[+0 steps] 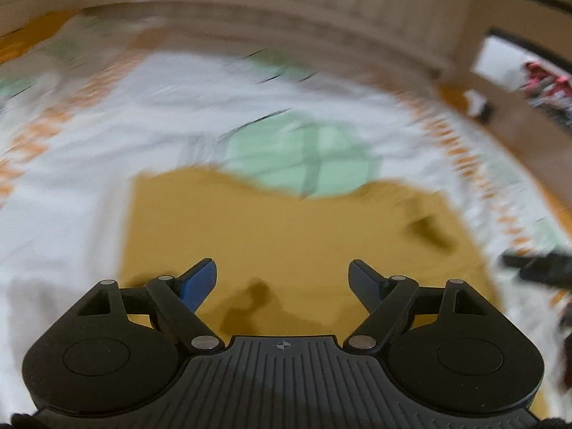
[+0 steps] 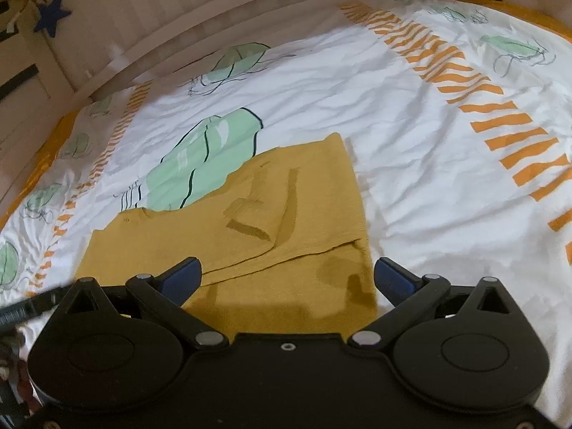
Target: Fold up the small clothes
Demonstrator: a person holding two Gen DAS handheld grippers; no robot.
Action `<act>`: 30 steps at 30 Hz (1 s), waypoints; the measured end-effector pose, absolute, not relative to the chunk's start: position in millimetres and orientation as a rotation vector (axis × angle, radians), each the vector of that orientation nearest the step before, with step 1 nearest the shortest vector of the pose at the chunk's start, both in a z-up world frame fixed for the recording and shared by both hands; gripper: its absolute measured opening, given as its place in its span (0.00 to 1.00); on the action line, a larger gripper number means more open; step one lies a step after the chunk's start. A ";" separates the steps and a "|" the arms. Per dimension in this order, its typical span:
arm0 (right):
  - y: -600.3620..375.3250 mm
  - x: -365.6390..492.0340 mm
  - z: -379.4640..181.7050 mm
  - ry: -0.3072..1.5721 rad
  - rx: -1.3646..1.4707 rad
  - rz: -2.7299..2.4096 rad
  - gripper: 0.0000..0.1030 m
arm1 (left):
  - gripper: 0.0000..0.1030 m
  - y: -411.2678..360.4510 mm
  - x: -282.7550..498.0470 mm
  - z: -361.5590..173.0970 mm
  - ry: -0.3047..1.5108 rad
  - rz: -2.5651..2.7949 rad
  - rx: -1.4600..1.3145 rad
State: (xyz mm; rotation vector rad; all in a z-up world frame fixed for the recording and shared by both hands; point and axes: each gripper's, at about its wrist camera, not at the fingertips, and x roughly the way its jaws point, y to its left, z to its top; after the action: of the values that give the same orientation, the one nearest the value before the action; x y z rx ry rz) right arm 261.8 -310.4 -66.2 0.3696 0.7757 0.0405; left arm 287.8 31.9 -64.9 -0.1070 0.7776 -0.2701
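A mustard-yellow small garment [image 2: 279, 221] lies flat on the bed, with a layer folded over it and an edge running across its near part. It also shows in the left wrist view [image 1: 286, 236], which is blurred. My left gripper [image 1: 282, 279] is open and empty, just above the garment's near edge. My right gripper [image 2: 286, 279] is open and empty, above the garment's near right corner. The other gripper shows at the left edge of the right wrist view [image 2: 25, 307] and at the right edge of the left wrist view [image 1: 540, 268].
The garment lies on a white bedsheet [image 2: 411, 114] with green prints and orange stripe bands. A beige slatted headboard [image 2: 214, 3] runs along the far side. A blue star [image 2: 52, 14] hangs at the far left.
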 end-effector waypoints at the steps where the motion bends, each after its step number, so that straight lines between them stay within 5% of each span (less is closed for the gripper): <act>1: -307.8 262.0 -67.4 0.773 0.360 0.045 0.99 | 0.78 41.4 284.6 -69.6 0.792 -0.245 -0.101; 20: -257.6 254.6 -77.0 0.609 -0.003 0.047 0.98 | 0.78 117.1 300.9 -109.9 0.855 -0.042 -0.262; 24: -243.2 270.4 -79.4 0.623 -0.117 0.026 0.78 | 0.78 114.3 300.4 -110.2 0.868 -0.033 -0.259; 30: -227.9 305.0 -85.4 0.653 -0.145 0.014 0.66 | 0.79 118.0 301.1 -110.4 0.873 -0.034 -0.288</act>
State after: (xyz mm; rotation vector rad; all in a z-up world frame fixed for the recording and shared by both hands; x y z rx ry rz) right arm 305.0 -227.9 -85.4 -0.1450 0.6527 0.0144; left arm 301.1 118.0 -110.4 -0.2881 0.8729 -0.0341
